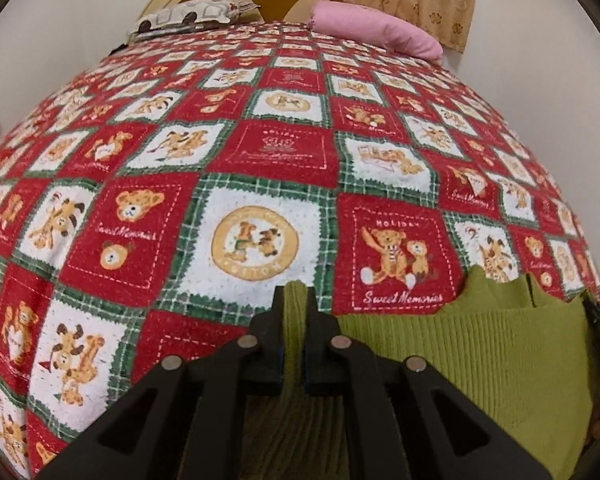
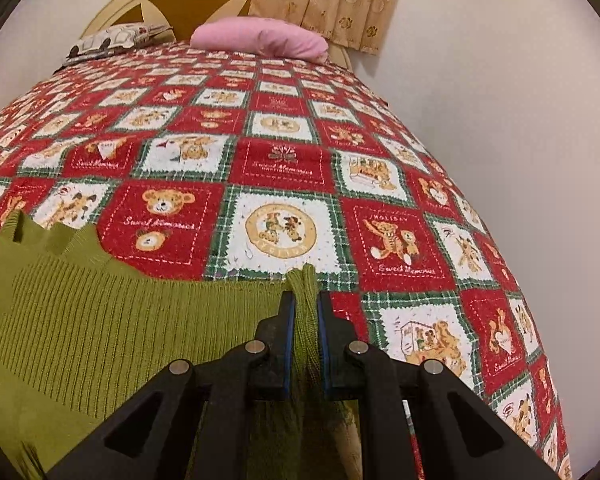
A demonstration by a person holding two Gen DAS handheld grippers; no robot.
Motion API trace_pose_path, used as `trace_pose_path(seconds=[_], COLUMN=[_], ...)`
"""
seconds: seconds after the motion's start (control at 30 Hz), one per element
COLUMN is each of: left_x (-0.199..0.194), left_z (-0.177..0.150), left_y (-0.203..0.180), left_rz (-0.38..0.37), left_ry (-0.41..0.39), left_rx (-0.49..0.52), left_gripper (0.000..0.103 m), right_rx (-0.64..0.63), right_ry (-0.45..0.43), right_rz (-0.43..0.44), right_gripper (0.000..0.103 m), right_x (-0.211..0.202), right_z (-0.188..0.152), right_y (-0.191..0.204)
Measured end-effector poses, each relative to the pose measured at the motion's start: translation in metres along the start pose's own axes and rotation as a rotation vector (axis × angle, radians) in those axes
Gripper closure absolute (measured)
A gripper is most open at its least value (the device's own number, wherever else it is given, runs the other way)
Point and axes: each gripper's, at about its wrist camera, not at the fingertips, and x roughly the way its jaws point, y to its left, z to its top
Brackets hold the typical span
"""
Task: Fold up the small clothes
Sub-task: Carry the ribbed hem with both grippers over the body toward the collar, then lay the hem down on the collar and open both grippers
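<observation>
Both grippers (image 1: 295, 300) (image 2: 305, 300) pinch green sweater (image 1: 480, 344), folds hiding jaws.

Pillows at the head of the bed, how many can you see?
2. A grey-and-white patterned pillow lies at the far left by the headboard; a pink pillow lies to its right, below the curtain. Others may be hidden behind them.

Green ribbed sweater (image 2: 100, 320), red teddy-bear-checked bedspread (image 1: 260, 148)
</observation>
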Motion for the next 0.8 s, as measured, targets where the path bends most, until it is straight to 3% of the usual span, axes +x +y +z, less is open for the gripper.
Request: trace_pose_path(seconds=[0.27,0.43,0.53,0.63,0.73,0.8], left_x=[0.002,0.004,0.004,0.005,0.004,0.004], left_z=[-0.001,-0.001,-0.002,-0.002,-0.003,-0.003], left_y=[-0.01,-0.018,-0.021,-0.023,-0.024,-0.024], left_rz=[0.083,0.147,0.177,0.198,0.205,0.205], left_ry=[-0.007,-0.013,-0.016,-0.018,-0.019,-0.019], left_rx=[0.05,0.087,0.106,0.119,0.121,0.122], left_gripper=[0.091,0.088,0.087,0.086,0.085,0.084], right_rx=[-0.006,0.015,0.091,0.159,0.144,0.086], right_ry=[0.023,0.014,-0.05,-0.137,-0.18,-0.17], right_rz=[-0.02,-0.049,-0.016,-0.085,-0.091,-0.044], right_gripper=[0.093,0.08,0.076,0.075,0.075,0.075], right_x=[0.004,0.0,-0.022,-0.061,-0.095,-0.106], right_z=[0.0,0.0,0.001,-0.007,-0.021,-0.03], right_y=[0.001,-0.002,-0.019,-0.03,-0.022,-0.008])
